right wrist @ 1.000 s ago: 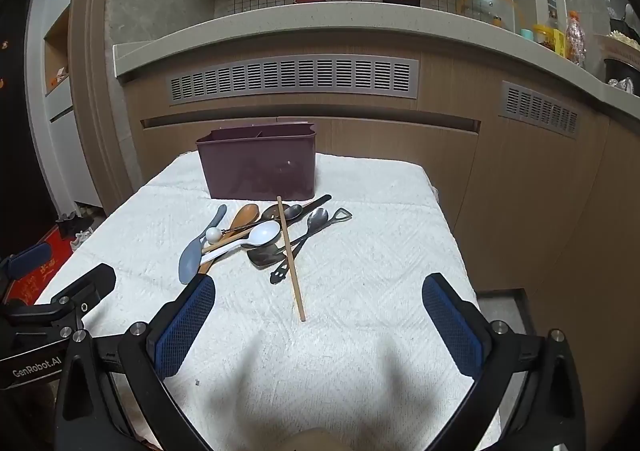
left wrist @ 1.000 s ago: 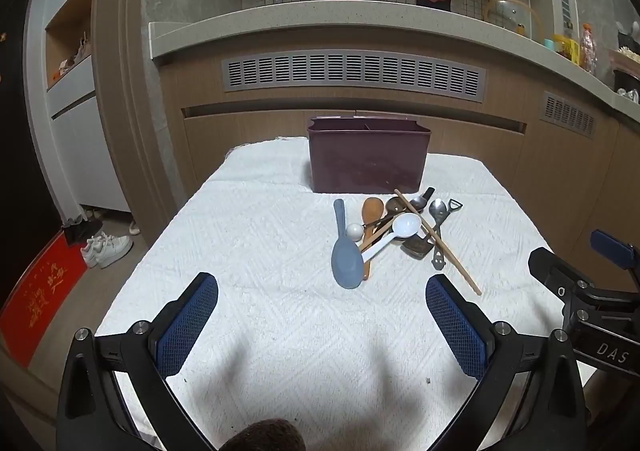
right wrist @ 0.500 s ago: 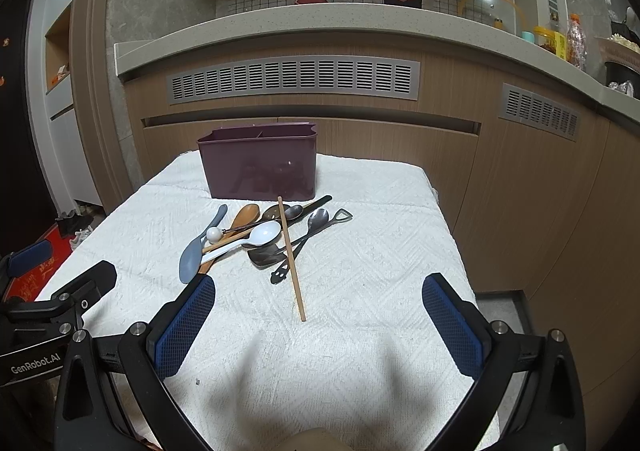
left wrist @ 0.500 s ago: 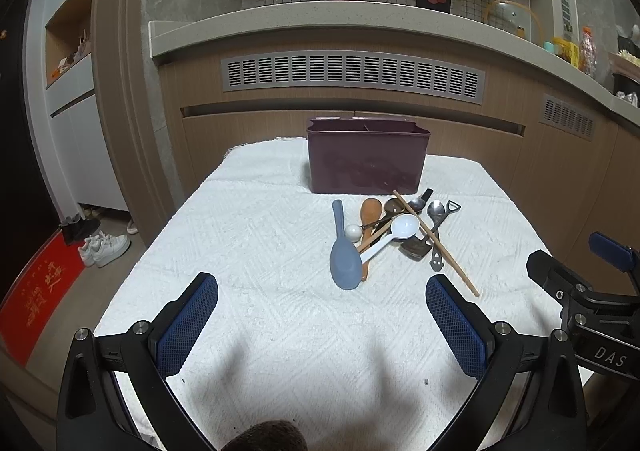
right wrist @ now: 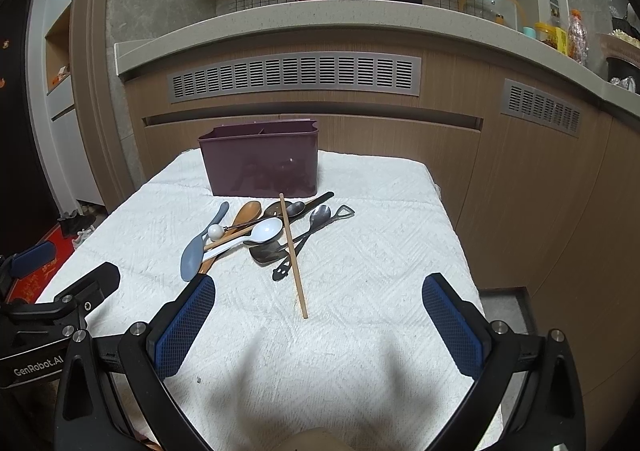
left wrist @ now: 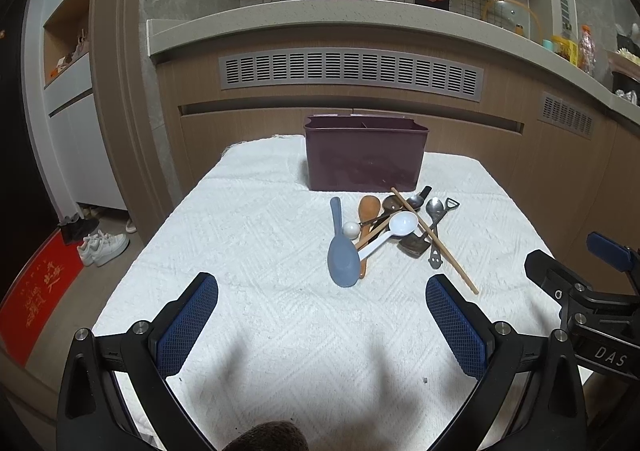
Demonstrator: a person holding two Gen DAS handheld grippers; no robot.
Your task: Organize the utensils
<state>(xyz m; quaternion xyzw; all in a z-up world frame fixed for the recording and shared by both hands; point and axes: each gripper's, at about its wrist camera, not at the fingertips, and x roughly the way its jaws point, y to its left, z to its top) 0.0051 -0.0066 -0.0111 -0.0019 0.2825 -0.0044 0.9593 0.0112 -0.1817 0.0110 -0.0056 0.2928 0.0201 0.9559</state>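
A pile of utensils lies mid-table in front of a maroon divided utensil holder point(left wrist: 364, 155) point(right wrist: 262, 161). It includes a grey-blue rice paddle point(left wrist: 342, 255) point(right wrist: 194, 251), a wooden spoon point(left wrist: 368, 209) point(right wrist: 246, 213), a white spoon point(left wrist: 402, 223) point(right wrist: 266, 230), a wooden chopstick point(left wrist: 436, 241) point(right wrist: 294, 263), and several dark metal spoons point(left wrist: 434, 207) point(right wrist: 320, 215). My left gripper point(left wrist: 322, 325) is open and empty, near the front edge. My right gripper point(right wrist: 318, 325) is open too, with the chopstick's near end just ahead of it.
A white textured cloth point(left wrist: 260, 235) point(right wrist: 380, 243) covers the table. A wooden counter front with vents point(left wrist: 350, 71) rises behind it. The floor drops off at left, with shoes point(left wrist: 104, 247) and a red mat point(left wrist: 36, 295). The right gripper's body point(left wrist: 580, 303) shows at right.
Both grippers have barely shifted, the views creeping slightly closer to the pile. Nothing on the table has moved.
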